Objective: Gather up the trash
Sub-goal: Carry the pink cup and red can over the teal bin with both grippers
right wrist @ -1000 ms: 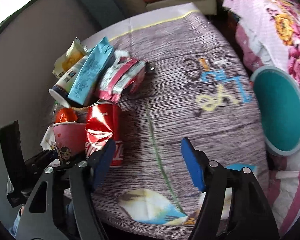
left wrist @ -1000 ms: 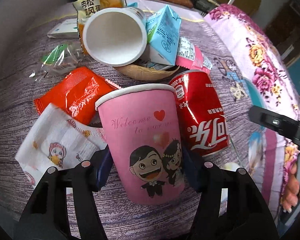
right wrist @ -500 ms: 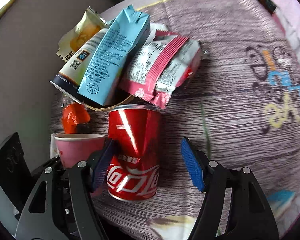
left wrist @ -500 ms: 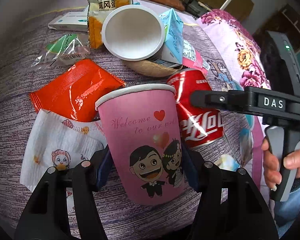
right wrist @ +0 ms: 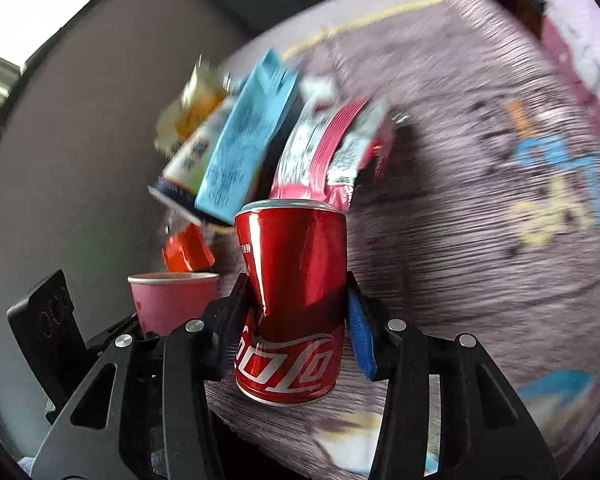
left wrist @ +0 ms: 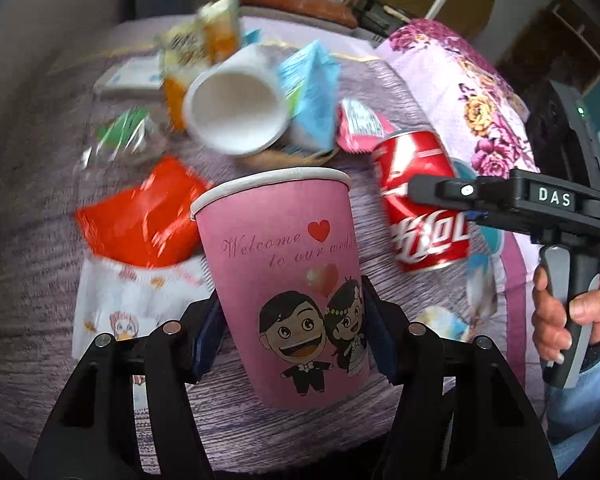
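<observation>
My left gripper (left wrist: 292,336) is shut on a pink paper cup (left wrist: 288,272) with a cartoon couple, held upright above the table. My right gripper (right wrist: 294,332) is shut on a dented red cola can (right wrist: 292,300). In the left wrist view the can (left wrist: 416,196) is right of the cup with the right gripper (left wrist: 500,200) on it. In the right wrist view the pink cup (right wrist: 172,300) stands left of the can.
A trash pile lies behind: a white cup on its side (left wrist: 236,116), a blue carton (left wrist: 312,96), a pink wrapper (right wrist: 332,152), an orange wrapper (left wrist: 140,216), a printed tissue (left wrist: 128,308), snack packets (left wrist: 200,52). A floral bedspread (left wrist: 480,112) lies to the right.
My right gripper moved in around the cola can and closed on it. The can has lifted from the table. My left gripper kept its hold on the pink cup and rose slightly.
</observation>
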